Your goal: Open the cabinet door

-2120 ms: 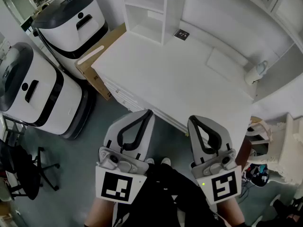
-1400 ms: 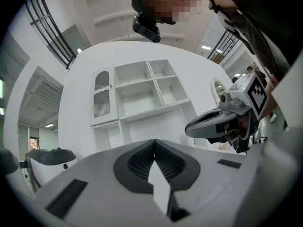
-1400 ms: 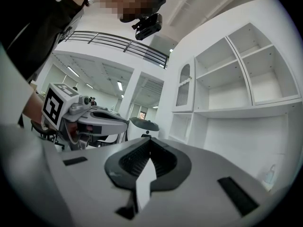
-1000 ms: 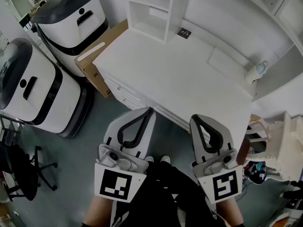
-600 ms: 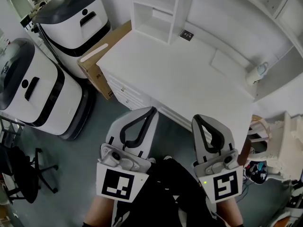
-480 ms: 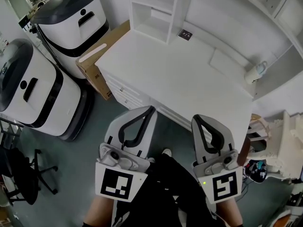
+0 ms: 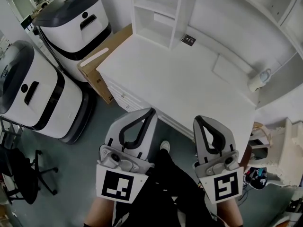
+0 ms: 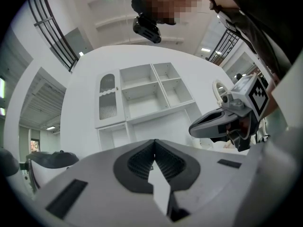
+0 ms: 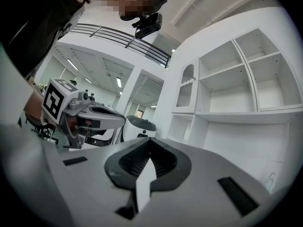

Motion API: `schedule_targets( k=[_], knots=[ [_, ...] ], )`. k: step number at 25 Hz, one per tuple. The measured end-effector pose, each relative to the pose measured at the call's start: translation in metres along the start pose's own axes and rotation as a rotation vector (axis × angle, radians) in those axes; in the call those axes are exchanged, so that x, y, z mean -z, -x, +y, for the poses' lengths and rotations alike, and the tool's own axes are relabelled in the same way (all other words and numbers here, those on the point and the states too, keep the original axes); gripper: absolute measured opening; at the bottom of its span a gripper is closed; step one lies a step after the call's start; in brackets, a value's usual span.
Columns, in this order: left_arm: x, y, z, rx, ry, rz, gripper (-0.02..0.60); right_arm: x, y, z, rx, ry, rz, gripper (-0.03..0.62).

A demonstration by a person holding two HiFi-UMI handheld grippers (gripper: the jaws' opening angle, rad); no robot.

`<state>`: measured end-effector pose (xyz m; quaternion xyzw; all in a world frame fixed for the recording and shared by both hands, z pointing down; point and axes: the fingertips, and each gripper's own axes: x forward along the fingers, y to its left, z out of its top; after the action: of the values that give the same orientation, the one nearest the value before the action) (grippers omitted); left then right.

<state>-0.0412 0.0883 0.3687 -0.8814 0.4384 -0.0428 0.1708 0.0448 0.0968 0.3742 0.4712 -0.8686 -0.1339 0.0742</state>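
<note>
Two white machines (image 7: pixel 38 98); cardboard box (image 7: pixel 100 60) beside; black chair (image 7: pixel 19 174)

The shelf unit (image 7: pixel 158 13) ran off the head view's top edge. Any handle on the cabinet door (image 8: pixel 107 98) was too small to make out — likewise the small dark item (image 7: pixel 188 40) on the desk (image 7: pixel 180 89).

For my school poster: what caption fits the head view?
Both shut, the left gripper and right gripper face a white desk.

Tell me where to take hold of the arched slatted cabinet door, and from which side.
No knob can be made out from here. The cabinet door stands upright and looks shut, left of the open shelves; come level from the front and probably pinch a handle or free vertical edge.
</note>
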Motion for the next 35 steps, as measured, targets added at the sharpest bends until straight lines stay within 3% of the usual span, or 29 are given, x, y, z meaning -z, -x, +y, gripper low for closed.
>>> schedule_targets(
  k=[20, 35],
  knots=[
    [0.014, -0.116, 0.049, -0.104, -0.016, 0.048, 0.000, 0.023, -0.094, -0.101, -0.097, -0.036, -0.049, 0.002],
    [0.018, -0.169, 0.058, -0.152, 0.008, 0.066, 0.000, 0.037, -0.119, -0.135, -0.144, -0.065, -0.064, 0.003]
  ],
)
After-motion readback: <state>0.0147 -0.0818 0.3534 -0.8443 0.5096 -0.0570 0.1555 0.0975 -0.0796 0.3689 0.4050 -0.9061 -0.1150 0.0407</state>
